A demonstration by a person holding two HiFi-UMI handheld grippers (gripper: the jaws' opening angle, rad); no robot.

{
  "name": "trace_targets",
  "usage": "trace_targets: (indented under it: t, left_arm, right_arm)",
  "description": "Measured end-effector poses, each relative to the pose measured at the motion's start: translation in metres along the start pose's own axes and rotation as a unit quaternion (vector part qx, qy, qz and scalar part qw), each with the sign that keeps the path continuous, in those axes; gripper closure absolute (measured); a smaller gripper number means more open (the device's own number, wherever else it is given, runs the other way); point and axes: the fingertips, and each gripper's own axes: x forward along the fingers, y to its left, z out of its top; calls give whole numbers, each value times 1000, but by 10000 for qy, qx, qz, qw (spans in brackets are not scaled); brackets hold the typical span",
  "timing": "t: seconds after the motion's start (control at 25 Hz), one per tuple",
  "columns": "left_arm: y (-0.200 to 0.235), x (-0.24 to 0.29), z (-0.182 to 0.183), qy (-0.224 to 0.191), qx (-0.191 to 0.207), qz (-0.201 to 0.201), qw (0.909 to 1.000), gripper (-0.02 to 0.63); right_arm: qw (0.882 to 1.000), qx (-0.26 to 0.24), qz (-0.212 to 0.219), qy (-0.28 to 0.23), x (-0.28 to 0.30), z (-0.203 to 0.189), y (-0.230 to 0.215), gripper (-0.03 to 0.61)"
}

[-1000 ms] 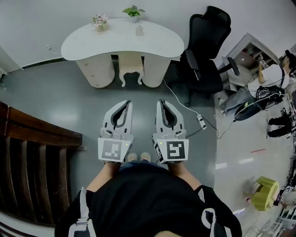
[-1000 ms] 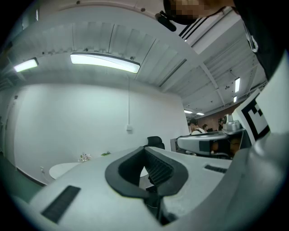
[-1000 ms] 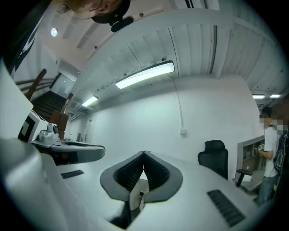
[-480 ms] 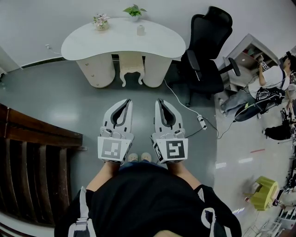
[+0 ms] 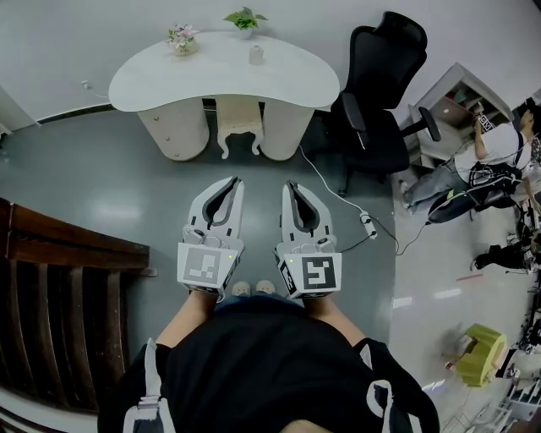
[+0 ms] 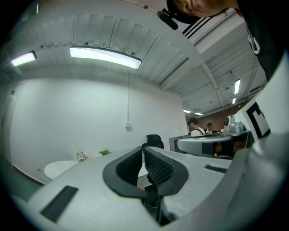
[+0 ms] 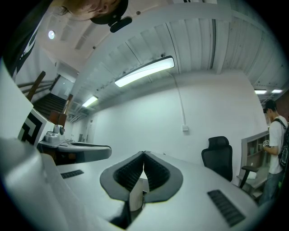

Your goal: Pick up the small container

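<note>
Left tongs [image 5: 236,180] and right tongs [image 5: 291,184] have crept toward the white curved counter [image 5: 169,80] at twelve o'clock; both closed, empty.

An open-plan office space with a plain, showroom-like feel.

A curved white desk [image 5: 169,78] stands against the far white wall, with a small flower pot [image 5: 183,38] and a green plant [image 5: 244,19] on top and a pale stool [image 5: 238,123] tucked beneath it. A black swivel office chair [image 5: 376,93] sits just right of the desk. The smooth grey floor [image 5: 110,186] has a white power strip [image 5: 368,223] and its cable lying on it. At far right a person [image 5: 494,152] stands at a shelving unit [image 5: 452,95]. A dark wooden staircase [image 5: 59,279] fills the near left. Long strip lights [image 6: 104,56] run along a ribbed ceiling.
</note>
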Motion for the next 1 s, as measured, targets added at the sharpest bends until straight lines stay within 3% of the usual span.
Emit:
trace_targets:
  t: [0.16, 0.28, 0.48, 1.0]
  left_arm:
    - [3, 16, 2, -47, 13, 214, 9998, 601]
    - [-4, 32, 2, -95, -28, 221, 9997, 533]
    - [-16, 48, 2, -138, 10, 342, 9993, 485]
    - [11, 94, -21, 23, -19, 458, 9989, 459]
  right_arm:
    - [10000, -17, 65, -7, 7, -1, -15, 557]
    - [9999, -1, 145, -24, 12, 1, -31, 557]
    - [9996, 28, 281, -48, 13, -3, -50, 557]
    - [9994, 156, 303, 60, 51, -30, -67, 557]
